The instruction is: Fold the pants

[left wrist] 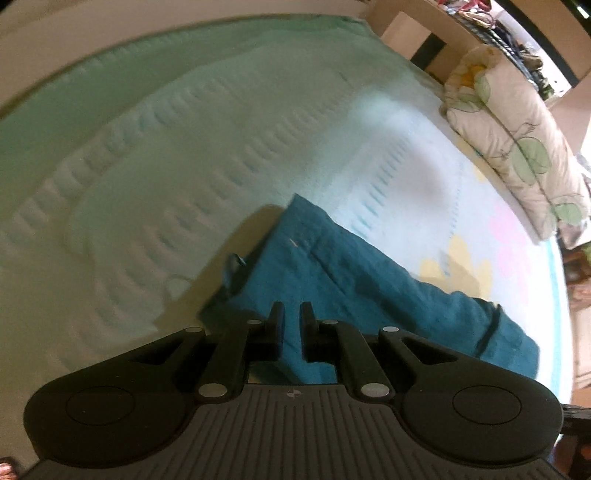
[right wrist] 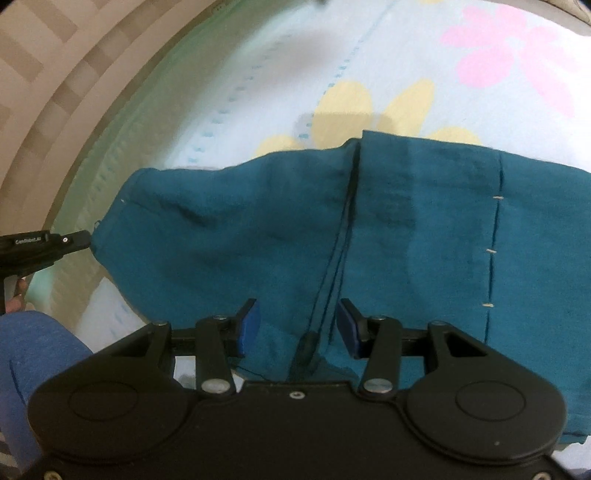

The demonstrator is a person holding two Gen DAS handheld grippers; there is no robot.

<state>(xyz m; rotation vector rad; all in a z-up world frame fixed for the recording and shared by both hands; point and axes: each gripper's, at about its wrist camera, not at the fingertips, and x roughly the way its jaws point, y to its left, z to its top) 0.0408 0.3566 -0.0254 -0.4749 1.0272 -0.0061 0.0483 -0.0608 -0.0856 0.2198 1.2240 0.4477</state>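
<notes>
Teal pants lie on a bed with a pale green floral sheet. In the left wrist view my left gripper stands nearly closed, with teal cloth in the thin gap between its black fingers. From the right wrist view, the left gripper meets the left edge of the pants, and that edge looks pinched in it. My right gripper is open just over the pants' near edge. A dark seam runs between its blue pads, which do not press on the cloth.
A flowered pillow lies along the bed's right side, with a wooden shelf behind it. A person's blue-clad leg is at the lower left. Tiled floor shows past the bed's left edge.
</notes>
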